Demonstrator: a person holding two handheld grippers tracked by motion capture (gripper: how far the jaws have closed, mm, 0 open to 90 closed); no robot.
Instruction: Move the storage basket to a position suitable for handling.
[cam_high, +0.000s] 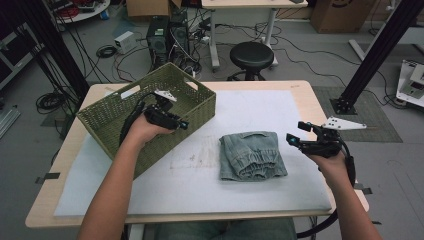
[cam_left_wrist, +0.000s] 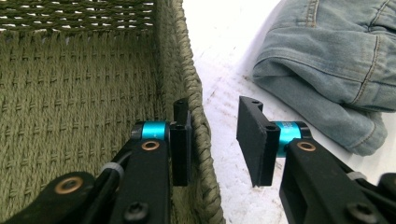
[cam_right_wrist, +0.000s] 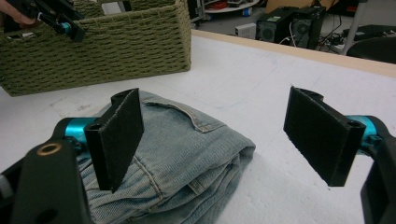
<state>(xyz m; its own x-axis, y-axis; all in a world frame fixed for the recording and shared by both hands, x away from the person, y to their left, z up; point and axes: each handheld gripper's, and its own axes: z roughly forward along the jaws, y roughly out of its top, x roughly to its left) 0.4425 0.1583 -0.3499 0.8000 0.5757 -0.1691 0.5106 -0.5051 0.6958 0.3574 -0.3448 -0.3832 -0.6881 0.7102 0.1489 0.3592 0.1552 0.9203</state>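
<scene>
A green woven basket (cam_high: 200, 112) stands slanted on the left of the white mat (cam_high: 260, 107). Folded blue jeans (cam_high: 252, 155) lie at the mat's middle. My left gripper (cam_high: 184, 125) straddles the basket's (cam_left_wrist: 70, 93) wall nearest the jeans. In the left gripper view (cam_left_wrist: 214, 105), one pad lies against the inside of that wall and the other stands off outside it, so the gripper is open. The jeans (cam_left_wrist: 336, 60) lie just beyond it. My right gripper (cam_high: 296, 132) hovers right of the jeans. It is wide open (cam_right_wrist: 215, 112) with the jeans (cam_right_wrist: 187, 154) below and ahead of it and nothing gripped.
Beyond the jeans the right gripper view shows the basket (cam_right_wrist: 116, 46) with the left gripper (cam_right_wrist: 65, 25) at its rim. Behind the table are a black stool (cam_high: 251, 55), computer towers (cam_high: 167, 35) and loose cables. Black frame posts (cam_high: 380, 47) flank the table.
</scene>
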